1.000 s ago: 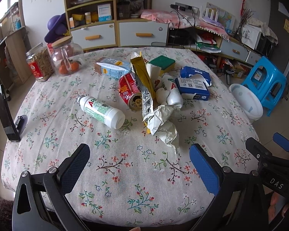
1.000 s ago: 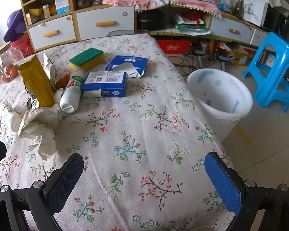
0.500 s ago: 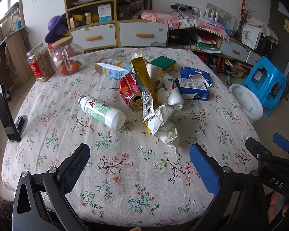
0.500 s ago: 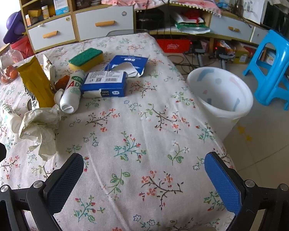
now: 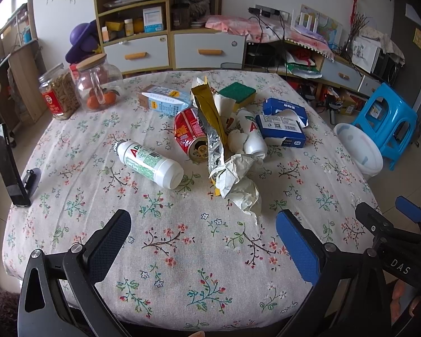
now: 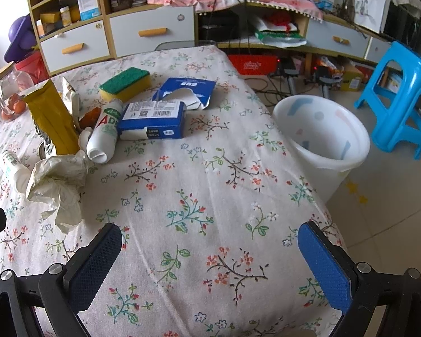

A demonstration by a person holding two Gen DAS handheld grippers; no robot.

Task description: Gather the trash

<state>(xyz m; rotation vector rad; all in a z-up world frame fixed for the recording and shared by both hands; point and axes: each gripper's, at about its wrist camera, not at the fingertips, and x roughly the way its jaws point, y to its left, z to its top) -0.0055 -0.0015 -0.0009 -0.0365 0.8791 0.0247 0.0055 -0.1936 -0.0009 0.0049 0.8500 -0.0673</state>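
No visible change over the last second — left gripper (image 5: pixel 203 231) and right gripper (image 6: pixel 209 245) hover, jaws wide and empty, crumpled white paper wrapper (image 5: pixel 238 181) untouched mid-desk, white plastic bin (image 6: pixel 321 132) beside desk — collection unstarted.

table (image 5: pixel 182 252): floral cloth | 2 white bottles (image 5: pixel 150 164), red can (image 5: pixel 192 134), crumpled paper (image 5: pixel 238 179), 2 blue boxes (image 5: pixel 283 130)

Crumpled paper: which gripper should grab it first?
Left, probably. The left gripper is open and empty, with the crumpled paper just ahead between its fingers' line. From the right gripper, also open, the paper sits far off to the left, though the bin is nearer.
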